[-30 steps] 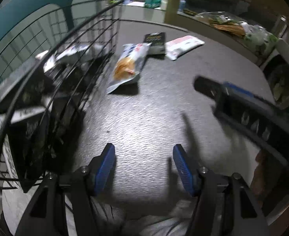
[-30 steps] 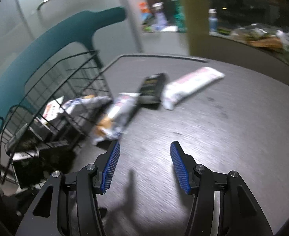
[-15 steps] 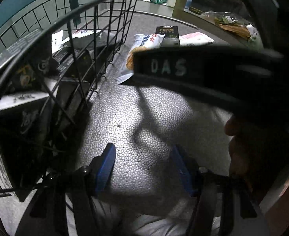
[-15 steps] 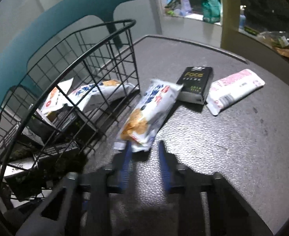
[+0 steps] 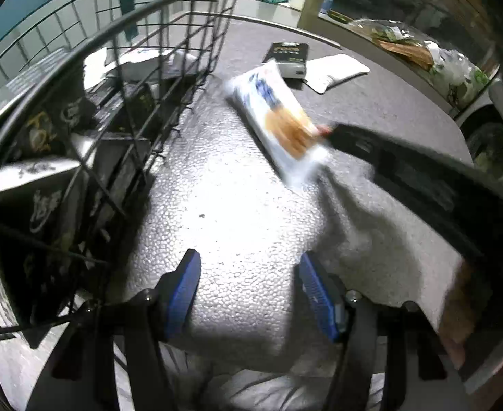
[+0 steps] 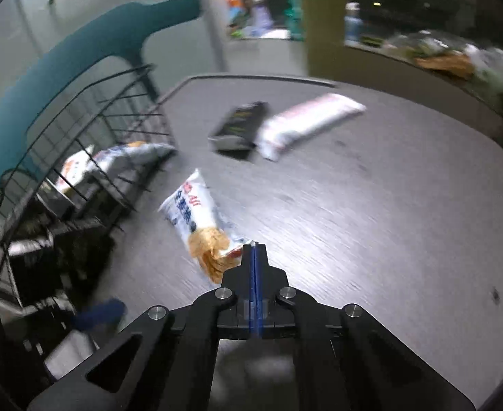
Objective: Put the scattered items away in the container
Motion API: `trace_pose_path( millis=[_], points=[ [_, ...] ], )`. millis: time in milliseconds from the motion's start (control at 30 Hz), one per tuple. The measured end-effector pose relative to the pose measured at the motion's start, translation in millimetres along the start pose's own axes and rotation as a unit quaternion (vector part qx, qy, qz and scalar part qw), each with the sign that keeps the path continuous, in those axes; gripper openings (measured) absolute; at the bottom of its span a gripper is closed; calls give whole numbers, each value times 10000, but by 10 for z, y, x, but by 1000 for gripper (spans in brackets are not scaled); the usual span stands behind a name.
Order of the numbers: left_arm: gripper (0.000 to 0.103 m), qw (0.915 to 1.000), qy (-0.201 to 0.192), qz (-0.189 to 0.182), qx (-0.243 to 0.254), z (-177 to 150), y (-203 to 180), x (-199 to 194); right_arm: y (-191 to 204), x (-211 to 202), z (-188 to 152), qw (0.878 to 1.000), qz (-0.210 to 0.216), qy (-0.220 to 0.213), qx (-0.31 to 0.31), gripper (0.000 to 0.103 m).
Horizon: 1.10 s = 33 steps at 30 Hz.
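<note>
A white snack packet [image 6: 196,226] printed with crisps lies slanted beside the black wire basket [image 6: 114,109]. My right gripper [image 6: 254,246] is shut on the packet's near corner. In the left wrist view the same packet [image 5: 275,116] is blurred, with the right gripper [image 5: 333,133] pinching its lower right end. I cannot tell whether the packet is off the table. My left gripper [image 5: 248,284] stands open over bare tabletop next to the basket [image 5: 169,68], with nothing between its fingers. The basket holds several dark boxes and packets.
A black box [image 6: 241,123] and a white-and-pink packet [image 6: 306,120] lie side by side further back on the grey table. A teal chair back [image 6: 63,54] rises behind the basket. Clutter sits on a ledge beyond the table's far edge.
My right gripper went from open to shut on the snack packet's corner, and the packet has shifted away from the basket wall. My left gripper stayed open in place.
</note>
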State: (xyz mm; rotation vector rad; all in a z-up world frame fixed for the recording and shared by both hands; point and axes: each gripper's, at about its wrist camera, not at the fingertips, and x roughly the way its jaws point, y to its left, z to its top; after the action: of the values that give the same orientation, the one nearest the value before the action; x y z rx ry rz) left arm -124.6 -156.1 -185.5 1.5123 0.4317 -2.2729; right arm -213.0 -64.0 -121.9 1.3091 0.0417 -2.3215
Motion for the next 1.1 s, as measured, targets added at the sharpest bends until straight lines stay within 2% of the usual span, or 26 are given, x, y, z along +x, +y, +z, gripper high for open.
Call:
trace_pose_path(
  millis=[200, 433, 533, 700, 933, 1100],
  points=[
    [66, 9997, 93, -126, 162, 75, -78, 15, -365, -346, -309, 9991, -204, -121, 352, 1],
    [66, 9999, 30, -7, 112, 288, -276, 132, -445, -500, -221, 9964, -534, -496, 423, 3],
    [66, 9999, 21, -35, 106, 390, -322, 171, -460, -387, -95, 9951, -791, -529, 252, 3],
    [66, 9999, 89, -67, 121, 525, -405, 272, -474, -71, -78, 9982, -545, -230, 126, 3],
    [66, 9995, 44, -101, 308, 669, -489, 390, -486, -162, -297, 9990, -287, -137, 306, 3],
    [66, 9957, 98, -492, 781, 712, -661, 420, -530, -341, -328, 9954, -579, -379, 664, 5]
  ],
)
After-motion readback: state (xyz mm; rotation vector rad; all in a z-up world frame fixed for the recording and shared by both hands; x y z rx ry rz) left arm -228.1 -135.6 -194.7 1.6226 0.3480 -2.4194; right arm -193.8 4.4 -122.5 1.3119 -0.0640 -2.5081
